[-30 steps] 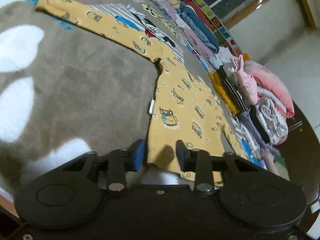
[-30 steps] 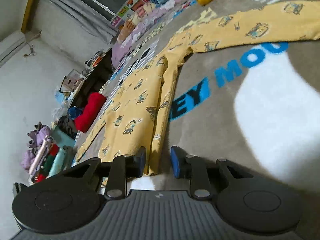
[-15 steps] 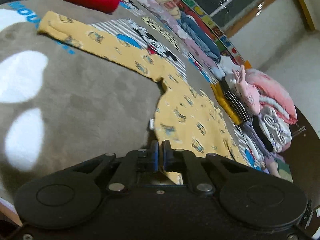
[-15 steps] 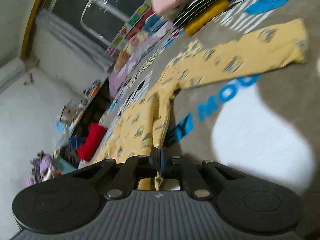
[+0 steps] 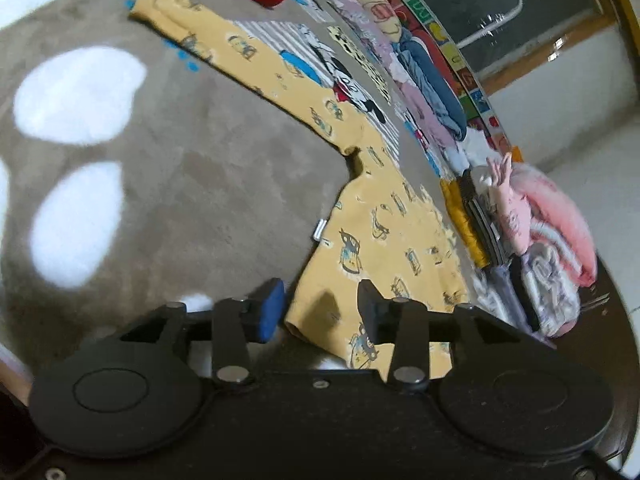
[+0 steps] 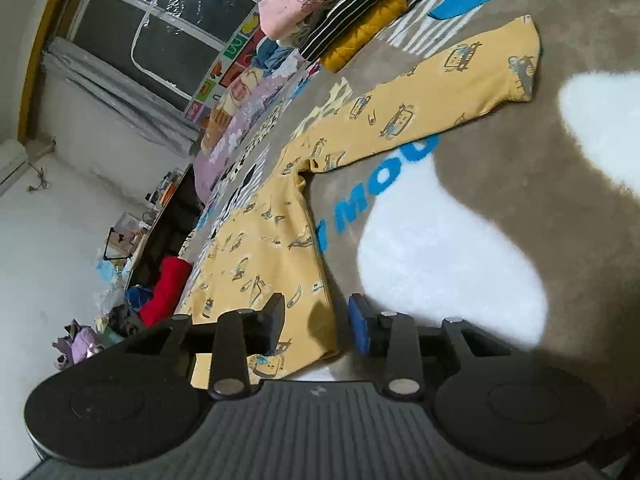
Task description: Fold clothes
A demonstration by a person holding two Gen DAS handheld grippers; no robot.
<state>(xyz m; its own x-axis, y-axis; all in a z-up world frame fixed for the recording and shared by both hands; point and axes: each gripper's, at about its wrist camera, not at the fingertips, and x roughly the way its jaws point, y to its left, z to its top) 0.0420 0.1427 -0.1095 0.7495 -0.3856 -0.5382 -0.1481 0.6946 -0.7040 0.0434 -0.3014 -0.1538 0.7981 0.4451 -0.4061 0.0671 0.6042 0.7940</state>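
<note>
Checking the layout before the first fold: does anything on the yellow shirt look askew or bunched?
Mostly flat. The yellow shirt has its hem corner slightly lifted between the right gripper's open fingers; both sleeves lie spread out on the rug.

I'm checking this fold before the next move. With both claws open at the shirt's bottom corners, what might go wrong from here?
1. The left claw and right claw are open at the yellow shirt hem corners; closing may pinch only the top layer.
2. They could also snag the plush rug underneath.
3. Both sleeves lie spread out, so lifting the hem may drag them askew.
</note>
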